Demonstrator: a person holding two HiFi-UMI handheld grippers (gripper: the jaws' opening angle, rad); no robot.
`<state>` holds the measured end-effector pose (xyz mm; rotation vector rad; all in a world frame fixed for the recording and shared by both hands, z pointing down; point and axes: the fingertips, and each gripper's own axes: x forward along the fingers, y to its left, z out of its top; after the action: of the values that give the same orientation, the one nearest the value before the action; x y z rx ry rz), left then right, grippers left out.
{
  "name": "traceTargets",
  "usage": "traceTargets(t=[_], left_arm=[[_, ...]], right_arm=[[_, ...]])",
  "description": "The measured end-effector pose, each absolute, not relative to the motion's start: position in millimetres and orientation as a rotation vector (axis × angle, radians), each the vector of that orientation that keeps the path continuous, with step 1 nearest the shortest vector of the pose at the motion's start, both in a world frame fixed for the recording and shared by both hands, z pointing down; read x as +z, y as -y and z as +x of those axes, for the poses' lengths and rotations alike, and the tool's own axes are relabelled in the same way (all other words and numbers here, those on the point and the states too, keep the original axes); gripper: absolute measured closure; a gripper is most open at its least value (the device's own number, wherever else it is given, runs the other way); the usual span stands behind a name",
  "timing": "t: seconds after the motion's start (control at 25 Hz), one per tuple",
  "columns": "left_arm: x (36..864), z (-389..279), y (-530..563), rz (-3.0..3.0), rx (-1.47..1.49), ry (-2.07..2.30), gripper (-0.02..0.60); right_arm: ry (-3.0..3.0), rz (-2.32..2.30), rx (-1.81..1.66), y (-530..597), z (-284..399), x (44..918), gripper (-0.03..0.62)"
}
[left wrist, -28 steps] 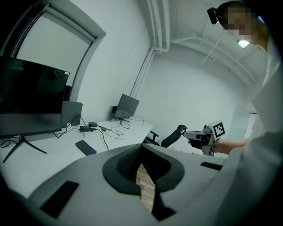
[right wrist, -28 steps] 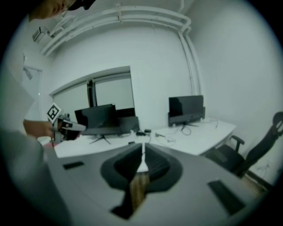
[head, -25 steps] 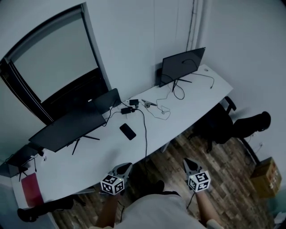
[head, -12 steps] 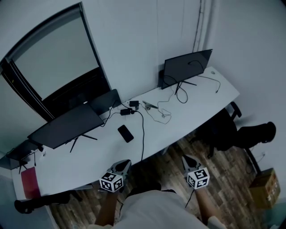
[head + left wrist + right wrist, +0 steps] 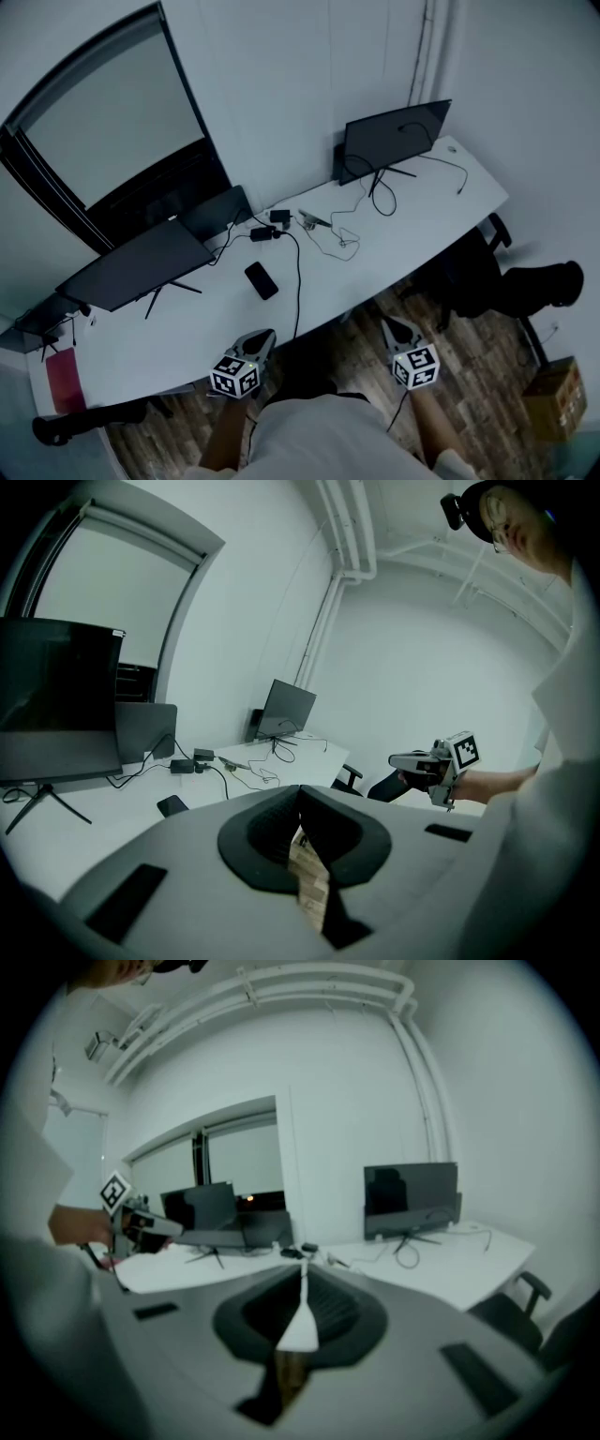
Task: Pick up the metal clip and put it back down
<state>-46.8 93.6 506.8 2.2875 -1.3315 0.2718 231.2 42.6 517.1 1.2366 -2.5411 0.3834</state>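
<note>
The metal clip (image 5: 313,221) is a small silvery piece lying on the white desk (image 5: 412,220) among thin cables, far ahead of both grippers; it also shows small in the left gripper view as the clip (image 5: 234,763). My left gripper (image 5: 265,335) hangs shut and empty near the desk's front edge, its jaws (image 5: 300,791) closed together. My right gripper (image 5: 386,322) is held over the wooden floor, shut with nothing in it, its jaws (image 5: 303,1265) meeting in a thin line. Each gripper sees the other: the right one (image 5: 398,758), the left one (image 5: 164,1227).
On the desk stand a monitor (image 5: 394,139) at the right, a second monitor (image 5: 136,265) at the left, a laptop (image 5: 217,212), a black phone (image 5: 262,280) and a power adapter (image 5: 263,232) with a black cable. An office chair (image 5: 469,267) and a cardboard box (image 5: 553,394) stand on the floor.
The head view has shifted a little, so the desk sits slightly further right. Both grippers stay shut and low in the view, barely moved.
</note>
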Motion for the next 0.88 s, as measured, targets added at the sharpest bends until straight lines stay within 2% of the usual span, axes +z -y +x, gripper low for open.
traceTargets(t=[0.88], left_arm=[[550,-81,30,2.302,0.325,1.184,0.549]], right_arm=[[2.402,1.256,0.404,62,168,549,0.557]])
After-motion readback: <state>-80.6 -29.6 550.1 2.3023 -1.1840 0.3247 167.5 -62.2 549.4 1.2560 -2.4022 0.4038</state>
